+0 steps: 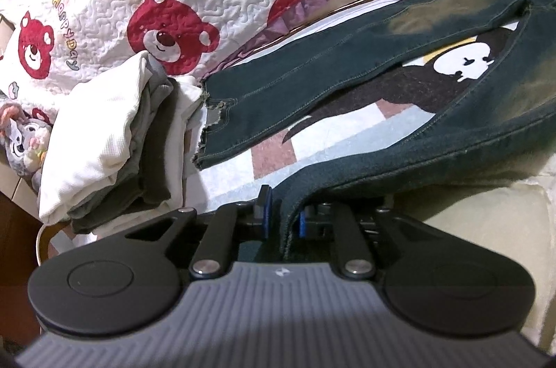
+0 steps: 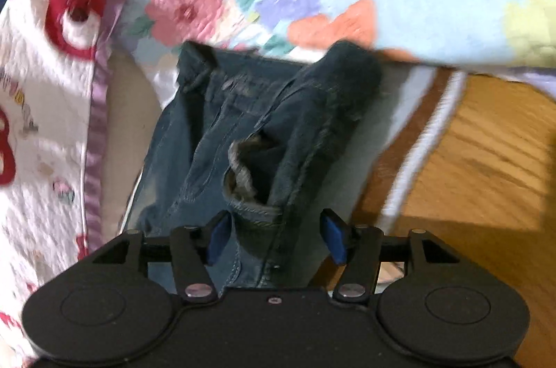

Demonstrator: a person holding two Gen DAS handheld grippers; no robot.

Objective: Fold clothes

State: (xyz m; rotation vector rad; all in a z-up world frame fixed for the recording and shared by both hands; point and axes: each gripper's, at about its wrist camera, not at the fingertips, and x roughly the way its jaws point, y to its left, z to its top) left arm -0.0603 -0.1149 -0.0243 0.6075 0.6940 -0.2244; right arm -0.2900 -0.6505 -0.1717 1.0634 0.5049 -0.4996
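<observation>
My left gripper pinches the hem of one leg of the dark jeans, which lie spread across the patterned bed cover. My right gripper hangs open over the jeans' waist. Folded clothes sit just beside the other hem.

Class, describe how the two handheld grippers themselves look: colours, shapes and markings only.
The left gripper has a ribbed grey body with a small white logo, round black discs at both sides, black linkage arms with silver pivots, and blue finger pads. The right gripper matches, but its body looks plain black.
</observation>
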